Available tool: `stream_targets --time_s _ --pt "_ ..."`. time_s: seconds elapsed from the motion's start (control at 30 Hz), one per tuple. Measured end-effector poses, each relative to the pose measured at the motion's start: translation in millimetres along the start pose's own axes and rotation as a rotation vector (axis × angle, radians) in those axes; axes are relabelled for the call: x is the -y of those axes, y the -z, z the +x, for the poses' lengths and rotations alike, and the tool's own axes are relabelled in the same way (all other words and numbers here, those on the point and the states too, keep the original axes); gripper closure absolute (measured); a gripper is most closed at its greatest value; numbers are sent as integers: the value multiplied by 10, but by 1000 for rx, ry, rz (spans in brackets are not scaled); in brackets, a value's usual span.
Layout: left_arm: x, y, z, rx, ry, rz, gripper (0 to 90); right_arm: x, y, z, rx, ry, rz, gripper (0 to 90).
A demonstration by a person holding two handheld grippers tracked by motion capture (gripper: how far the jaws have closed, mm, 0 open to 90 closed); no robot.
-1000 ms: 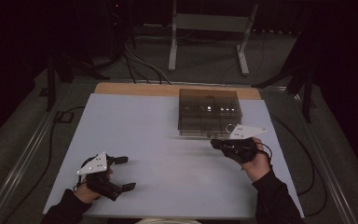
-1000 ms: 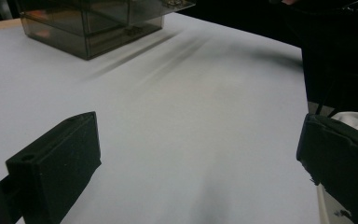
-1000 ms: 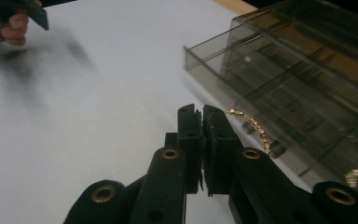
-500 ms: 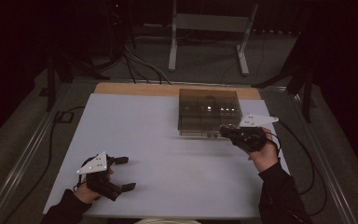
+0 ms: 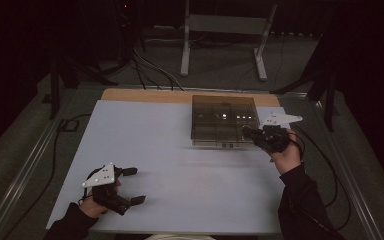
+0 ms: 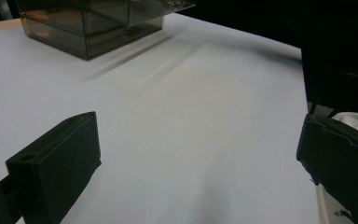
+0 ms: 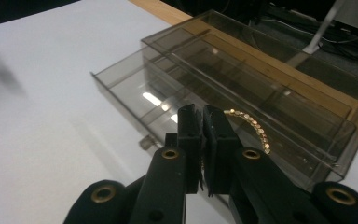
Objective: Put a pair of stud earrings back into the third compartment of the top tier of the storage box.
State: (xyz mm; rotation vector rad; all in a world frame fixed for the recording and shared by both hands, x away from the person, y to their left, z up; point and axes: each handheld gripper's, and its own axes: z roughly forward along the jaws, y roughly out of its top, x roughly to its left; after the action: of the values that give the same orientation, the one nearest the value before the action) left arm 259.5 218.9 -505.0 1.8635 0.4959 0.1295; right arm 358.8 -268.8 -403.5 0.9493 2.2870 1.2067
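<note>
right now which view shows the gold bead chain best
The right gripper view: the gold bead chain arcs out from the shut right gripper, over the clear box. The high view gives the box without a legible chain; the left gripper view catches a box corner.

Both grippers are black, each topped by a pale grey three-cornered plate dotted with small dark marks. The left gripper (image 5: 130, 186) has thick, blocky black jaws. The right gripper (image 7: 201, 123) shows brass-ringed screw holes along its black links. Dark sleeves cover both forearms, and thin black cables trail off.
</note>
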Motion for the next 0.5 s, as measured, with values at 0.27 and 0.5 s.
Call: stream_targets --time_s 0.27,0.5 --pt "0 -5 -5 -5 -8 4 5 30 -104 -158 24 -32 27 869" --pt "-2 0 -2 -7 -9 3 5 88 -258 -228 35 -45 68 869"
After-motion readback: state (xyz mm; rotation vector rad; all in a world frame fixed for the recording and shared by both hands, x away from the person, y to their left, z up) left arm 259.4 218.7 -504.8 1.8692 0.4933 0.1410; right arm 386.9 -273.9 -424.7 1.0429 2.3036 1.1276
